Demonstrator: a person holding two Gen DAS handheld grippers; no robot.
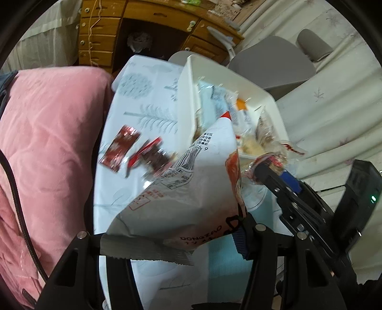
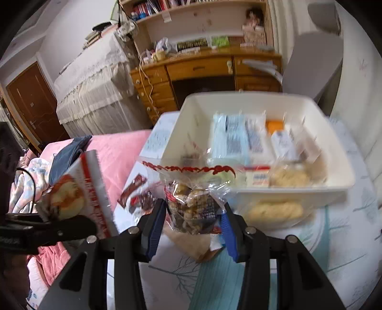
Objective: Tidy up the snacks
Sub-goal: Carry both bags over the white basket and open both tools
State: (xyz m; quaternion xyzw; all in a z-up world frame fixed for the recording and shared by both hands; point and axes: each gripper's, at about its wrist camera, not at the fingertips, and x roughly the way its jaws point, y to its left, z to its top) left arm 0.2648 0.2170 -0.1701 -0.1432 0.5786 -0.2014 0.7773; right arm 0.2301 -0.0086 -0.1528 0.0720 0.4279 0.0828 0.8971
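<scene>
A wooden desk (image 2: 205, 69) with rows of small drawers stands at the back of the room, its top cluttered, and a shelf of books (image 2: 152, 7) hangs on the pale wall above it. To the left of the desk sits a bulky piece under a lace-edged cloth (image 2: 95, 88), and further left a brown door (image 2: 33, 102). A grey chair (image 2: 312, 66) stands to the right of the desk, and a pink quilt (image 1: 52, 143) spreads in front of it.
</scene>
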